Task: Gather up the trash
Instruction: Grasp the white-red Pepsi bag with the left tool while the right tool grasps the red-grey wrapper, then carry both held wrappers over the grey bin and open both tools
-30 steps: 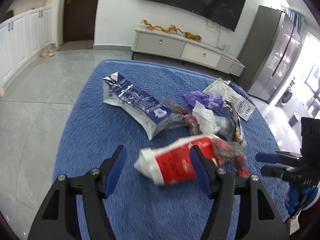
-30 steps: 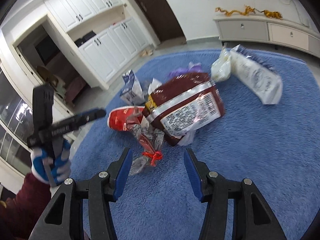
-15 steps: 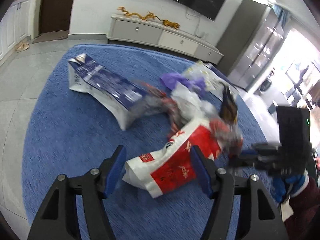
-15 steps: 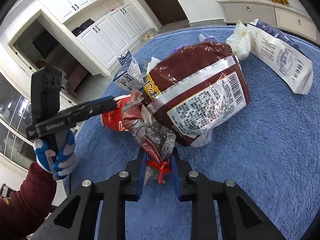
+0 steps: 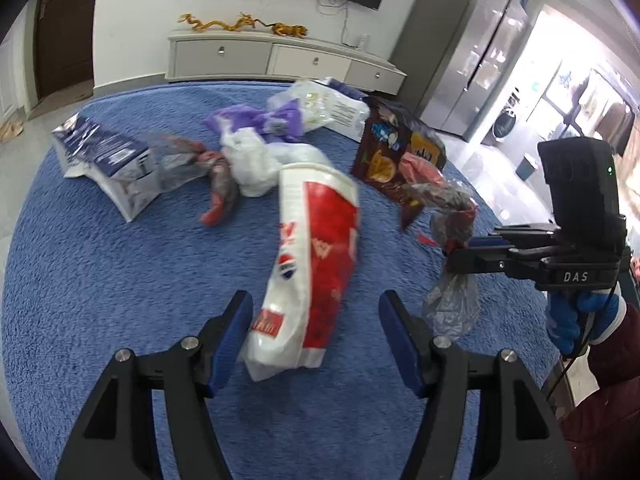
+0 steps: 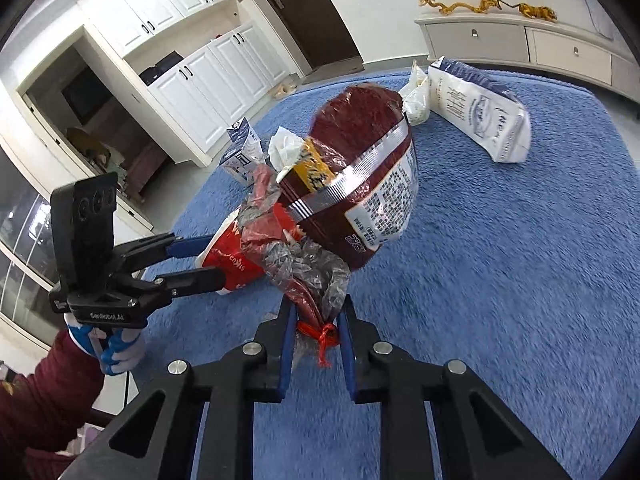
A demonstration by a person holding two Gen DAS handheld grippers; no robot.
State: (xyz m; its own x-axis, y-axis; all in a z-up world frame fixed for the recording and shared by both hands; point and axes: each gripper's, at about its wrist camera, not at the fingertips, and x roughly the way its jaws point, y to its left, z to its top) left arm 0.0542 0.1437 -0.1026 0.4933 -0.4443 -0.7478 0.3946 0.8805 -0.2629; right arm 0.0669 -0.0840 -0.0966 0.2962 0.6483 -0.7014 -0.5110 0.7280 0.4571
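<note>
On blue rug (image 5: 100, 280), TV cabinet (image 5: 280, 60) behind, L gripper (image 5: 316, 332) wide, R gripper (image 6: 314, 334) pinching plastic bag (image 6: 316, 280).

bright daylight | window glare (right side) | fisheye-bent edges | slight blur

Bare blue rug (image 6: 520, 280) lies open right of the dark red snack bag (image 6: 360, 184). Red-and-white bag (image 5: 316, 256) fills the gap ahead of the left hand-held gripper (image 5: 316, 336); crumpled trash crowds beyond.
</note>
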